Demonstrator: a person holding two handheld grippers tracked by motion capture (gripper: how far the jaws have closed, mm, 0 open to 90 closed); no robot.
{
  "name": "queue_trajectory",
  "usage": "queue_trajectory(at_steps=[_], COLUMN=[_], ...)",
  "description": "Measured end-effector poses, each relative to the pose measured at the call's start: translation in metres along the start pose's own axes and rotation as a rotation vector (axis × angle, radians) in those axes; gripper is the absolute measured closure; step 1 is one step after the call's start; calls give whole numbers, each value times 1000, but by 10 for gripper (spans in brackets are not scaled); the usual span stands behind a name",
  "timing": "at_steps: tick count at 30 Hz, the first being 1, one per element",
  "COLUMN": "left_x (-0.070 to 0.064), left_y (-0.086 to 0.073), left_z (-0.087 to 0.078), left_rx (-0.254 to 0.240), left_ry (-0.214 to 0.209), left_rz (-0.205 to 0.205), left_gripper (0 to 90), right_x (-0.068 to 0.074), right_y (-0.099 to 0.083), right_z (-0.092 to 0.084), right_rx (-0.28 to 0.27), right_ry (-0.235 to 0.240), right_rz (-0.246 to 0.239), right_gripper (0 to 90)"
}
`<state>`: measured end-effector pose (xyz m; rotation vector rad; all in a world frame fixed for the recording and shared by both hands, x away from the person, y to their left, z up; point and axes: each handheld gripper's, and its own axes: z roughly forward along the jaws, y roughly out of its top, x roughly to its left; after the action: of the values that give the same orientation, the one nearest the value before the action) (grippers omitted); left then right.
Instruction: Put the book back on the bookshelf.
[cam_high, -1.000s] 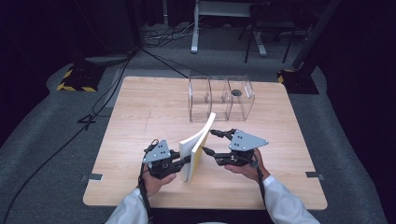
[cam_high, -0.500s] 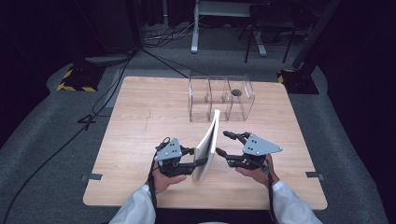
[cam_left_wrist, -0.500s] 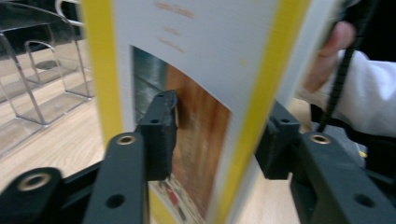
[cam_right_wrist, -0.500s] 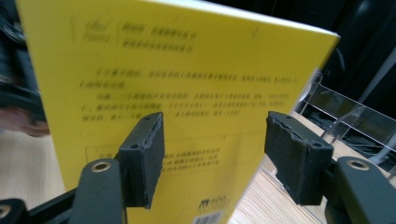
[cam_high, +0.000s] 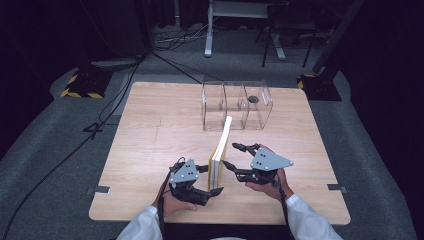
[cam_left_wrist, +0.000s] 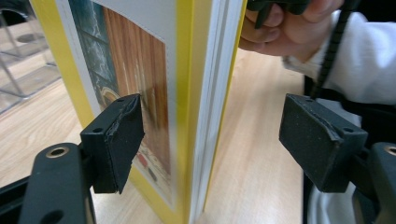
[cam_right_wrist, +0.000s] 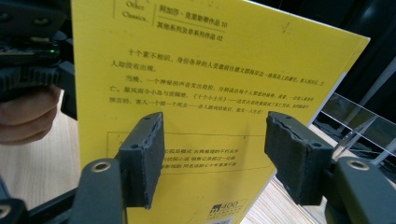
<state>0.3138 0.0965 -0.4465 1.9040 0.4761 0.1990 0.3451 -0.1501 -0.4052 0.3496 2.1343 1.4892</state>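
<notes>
Yellow paperback book (cam_high: 221, 150): upright between left gripper (cam_high: 212, 181), jaws just opened and straddling its edge, and right gripper (cam_high: 234, 156), jaws spread.

Thin yellow paperback book (cam_high: 221, 150) standing upright on edge, blocking straight way between left gripper (cam_high: 212, 180) and right gripper (cam_high: 231, 156). Clear plastic three-compartment box (cam_high: 235, 106) standing just behind book, closing far side. Light wooden table (cam_high: 150, 135) lying bare at left.
</notes>
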Motion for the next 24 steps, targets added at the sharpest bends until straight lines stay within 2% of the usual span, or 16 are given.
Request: queue_trajectory(at_steps=[4,7,9,14,18,19,21,23,24], left_x=[-3,-1,1,3,10,10,13,15,16], left_y=[-2,-3,-4,-4,-7,-7,-7,-8,-8], left_z=[8,9,9,5,-4,-4,-9,-14,-16], left_rx=[14,10,11,14,22,22,30,42,43], left_ry=[83,129,147,125,80,80,33,13,-1], left_rz=[-10,-24,-24,-17,-4,-4,19,37,45], left_gripper=[264,340,445,602,698,713,725,734,742], right_x=[-1,-1,-3,-9,-19,-19,-26,-34,-37], right_y=[1,0,0,-2,-7,-7,-11,-16,-18], right_z=[3,5,6,4,-2,-2,-5,-9,-11], right_rx=[2,-1,2,1,1,1,4,6,8], right_ry=[-2,-4,-10,-23,-45,-45,-33,-15,-8], right_rz=[10,20,25,54,74,74,97,122,133], right_gripper=[370,357,354,349,331,331,300,284,248])
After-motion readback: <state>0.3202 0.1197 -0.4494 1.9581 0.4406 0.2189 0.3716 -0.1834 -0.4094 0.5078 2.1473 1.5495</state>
